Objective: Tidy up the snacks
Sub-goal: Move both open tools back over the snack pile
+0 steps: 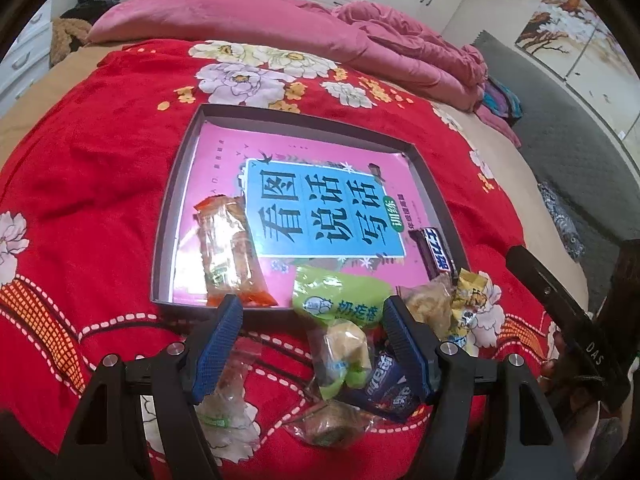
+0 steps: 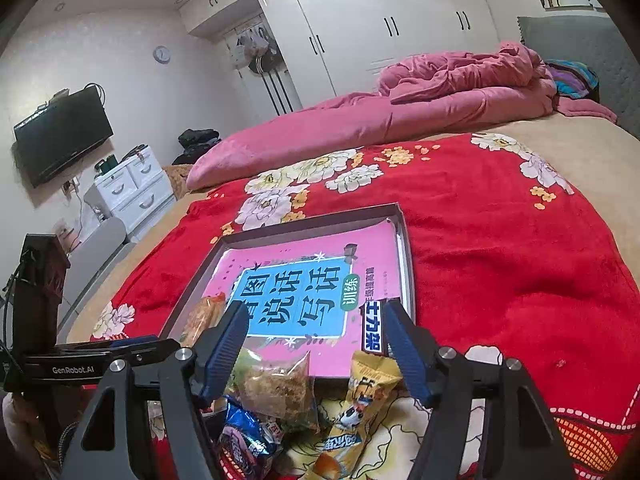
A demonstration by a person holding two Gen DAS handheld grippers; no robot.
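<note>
1. Left wrist view: the green snack packet (image 1: 340, 300) lies between the spread fingers of the left gripper (image 1: 312, 312), at the near rim of the shallow box (image 1: 176, 188); nothing is held.
2. Right wrist view: the right gripper (image 2: 314, 320) is likewise spread and empty, above a clear-wrapped snack (image 2: 276, 388) and a yellow packet (image 2: 360, 396).
3. Box contents: an orange-ended packet (image 1: 228, 248) and a Snickers bar (image 1: 436, 250) on a pink book (image 1: 320, 208).
4. Nearest snacks are partly hidden behind the fingers.
</note>
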